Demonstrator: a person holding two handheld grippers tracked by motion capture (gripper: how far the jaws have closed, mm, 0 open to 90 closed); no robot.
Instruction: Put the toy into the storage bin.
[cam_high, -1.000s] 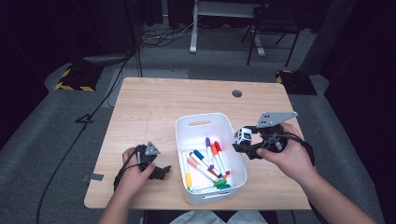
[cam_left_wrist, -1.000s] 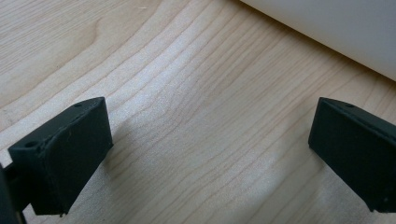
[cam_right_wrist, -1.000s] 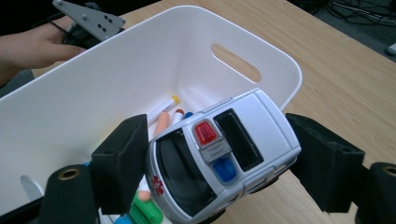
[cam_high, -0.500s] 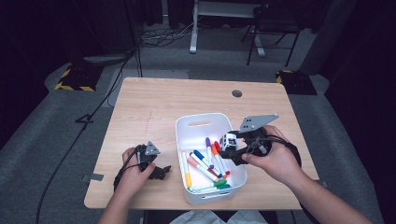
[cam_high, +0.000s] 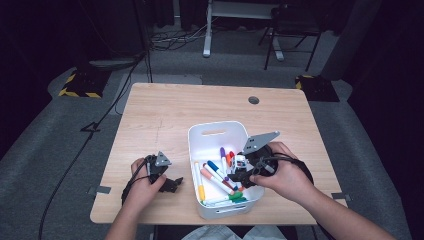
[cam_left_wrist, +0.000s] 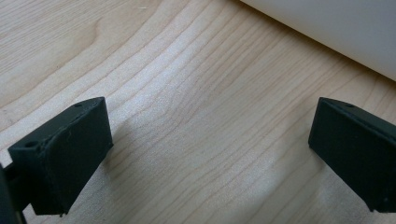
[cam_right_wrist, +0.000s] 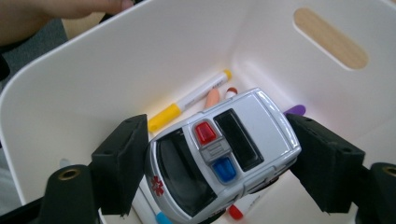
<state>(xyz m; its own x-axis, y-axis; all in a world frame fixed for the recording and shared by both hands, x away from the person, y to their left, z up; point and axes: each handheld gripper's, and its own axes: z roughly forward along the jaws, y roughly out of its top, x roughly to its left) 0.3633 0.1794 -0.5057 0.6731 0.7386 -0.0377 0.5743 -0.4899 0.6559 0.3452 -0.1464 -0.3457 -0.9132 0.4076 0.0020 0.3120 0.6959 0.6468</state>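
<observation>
We clamp the right gripper (cam_right_wrist: 212, 161) on the toy ambulance (cam_right_wrist: 222, 156) above the white bin (cam_high: 214, 131) near the table's front edge; dropped now, it could scatter the markers (cam_high: 216, 176). Our left gripper (cam_left_wrist: 210, 154) rests with its jaws apart.

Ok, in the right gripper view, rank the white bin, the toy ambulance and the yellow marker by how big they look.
1. white bin
2. toy ambulance, though it sits nearest the camera
3. yellow marker, partly hidden

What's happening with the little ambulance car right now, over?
Right gripper shut on toy ambulance, over the white bin. Left gripper open, low over bare table. Markers lie in the bin underneath. Nothing blocking.
</observation>
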